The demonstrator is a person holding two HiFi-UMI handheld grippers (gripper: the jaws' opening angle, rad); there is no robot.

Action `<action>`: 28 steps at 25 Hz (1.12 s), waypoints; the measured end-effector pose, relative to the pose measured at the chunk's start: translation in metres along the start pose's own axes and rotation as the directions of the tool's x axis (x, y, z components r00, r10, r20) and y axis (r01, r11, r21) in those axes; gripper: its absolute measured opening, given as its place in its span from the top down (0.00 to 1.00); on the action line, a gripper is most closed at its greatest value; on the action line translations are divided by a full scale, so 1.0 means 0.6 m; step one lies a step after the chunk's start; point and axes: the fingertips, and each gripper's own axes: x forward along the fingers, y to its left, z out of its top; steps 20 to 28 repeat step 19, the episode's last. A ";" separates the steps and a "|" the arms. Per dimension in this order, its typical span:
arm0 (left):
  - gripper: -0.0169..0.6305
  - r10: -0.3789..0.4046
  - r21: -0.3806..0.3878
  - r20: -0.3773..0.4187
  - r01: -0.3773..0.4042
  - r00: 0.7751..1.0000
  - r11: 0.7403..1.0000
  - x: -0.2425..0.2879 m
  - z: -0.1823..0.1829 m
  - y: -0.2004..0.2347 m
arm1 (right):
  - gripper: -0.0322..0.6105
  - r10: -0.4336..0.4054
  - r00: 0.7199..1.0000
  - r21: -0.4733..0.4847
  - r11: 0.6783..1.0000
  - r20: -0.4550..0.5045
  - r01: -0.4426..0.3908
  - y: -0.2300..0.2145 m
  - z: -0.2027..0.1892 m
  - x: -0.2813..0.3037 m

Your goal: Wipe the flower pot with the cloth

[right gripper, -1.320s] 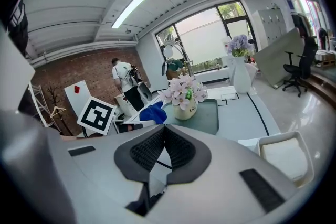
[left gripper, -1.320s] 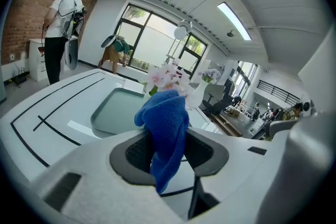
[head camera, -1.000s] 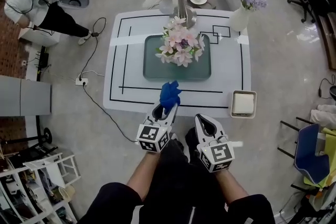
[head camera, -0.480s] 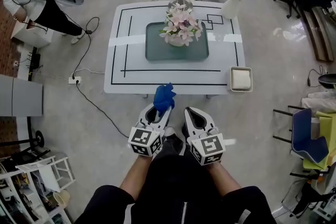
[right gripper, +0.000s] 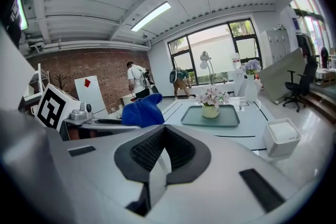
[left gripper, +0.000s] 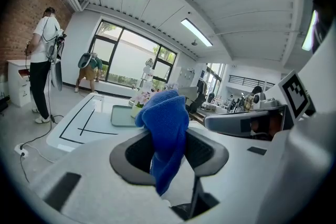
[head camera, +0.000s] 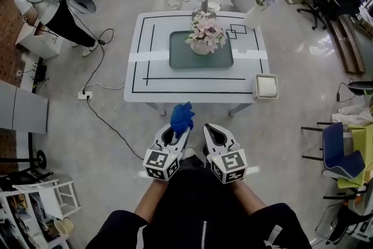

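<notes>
The flower pot [head camera: 201,48], a small pale vessel carrying pink and white blossoms [head camera: 205,32], is standing on a green tray [head camera: 180,59] at the middle of the white worktop [head camera: 192,85]. It is sitting well apart from both grippers, which are hovering over the floor short of the worktop's near edge. At left, the left gripper [head camera: 176,130] is clamping the blue cloth [head camera: 181,116]. In the left gripper view its jaws are pressing on a fold of the cloth [left gripper: 165,123], with one bunch standing up ahead of them and a tail hanging below. At right, the right gripper [head camera: 214,132] is carrying nothing, and the right gripper view is showing its pads closed together. Further right, a white box [head camera: 266,86] is resting at the worktop's near corner. The pot is probably rigid, smooth and breakable, and the bouquet is likely making it top-heavy, so a sideways wipe may be enough to slide or tip it on the tray. The empty right gripper would do best steadying it by the wall just below the rim, clear of the flowers. The cloth is soft, light and limp. The bunch ahead of the jaws is offering the wiping face, and the present hold on the fold appears secure.
</notes>
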 end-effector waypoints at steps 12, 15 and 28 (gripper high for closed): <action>0.74 -0.019 0.034 0.044 0.017 0.999 0.999 -0.026 0.022 0.004 | 0.94 0.017 1.000 -0.049 0.999 0.022 -0.015 0.044 0.018 -0.002; 0.74 -0.021 0.038 0.047 0.019 0.999 0.999 -0.027 0.025 0.006 | 0.94 0.017 1.000 -0.053 0.998 0.024 -0.015 0.047 0.020 0.001; 0.74 -0.023 0.039 0.045 0.021 0.999 0.999 -0.032 0.028 0.008 | 0.94 0.019 0.999 -0.047 0.999 0.029 -0.018 0.054 0.028 0.002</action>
